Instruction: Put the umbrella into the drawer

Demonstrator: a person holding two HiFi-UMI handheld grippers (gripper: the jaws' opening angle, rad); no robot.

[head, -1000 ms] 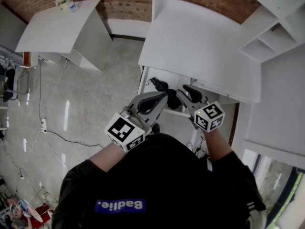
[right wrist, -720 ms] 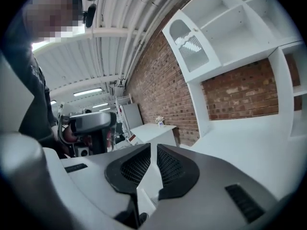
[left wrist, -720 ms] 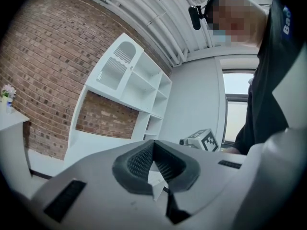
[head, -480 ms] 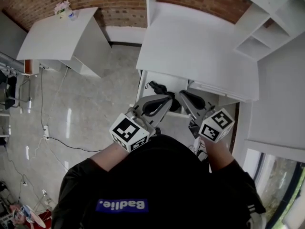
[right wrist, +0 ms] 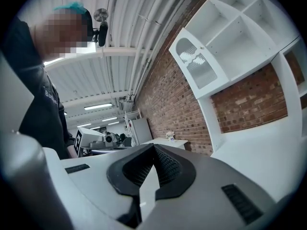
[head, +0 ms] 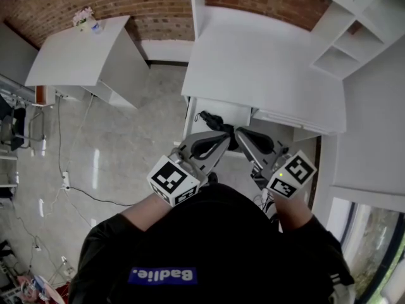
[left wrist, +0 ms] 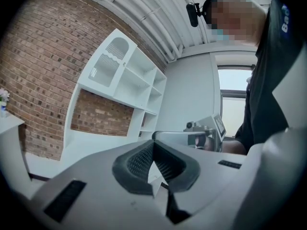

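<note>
Two hand-held grippers have lifted clear of the open drawer (head: 237, 114) under the desk (head: 266, 62); a second ago both reached down into it. Jaws of the right hand-held gripper (head: 239, 132) are closed together on nothing. Jaws of the left hand-held gripper (head: 223, 139) are likewise closed and empty. Drawer contents: the black umbrella (head: 209, 117), lying free. Placement appears complete; the drawer remains open.

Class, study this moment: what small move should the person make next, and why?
Probably lower one gripper and nudge the open drawer shut. The black umbrella already lies inside it, and the left gripper and right gripper are both shut on nothing, so nothing seems left to carry.
</note>
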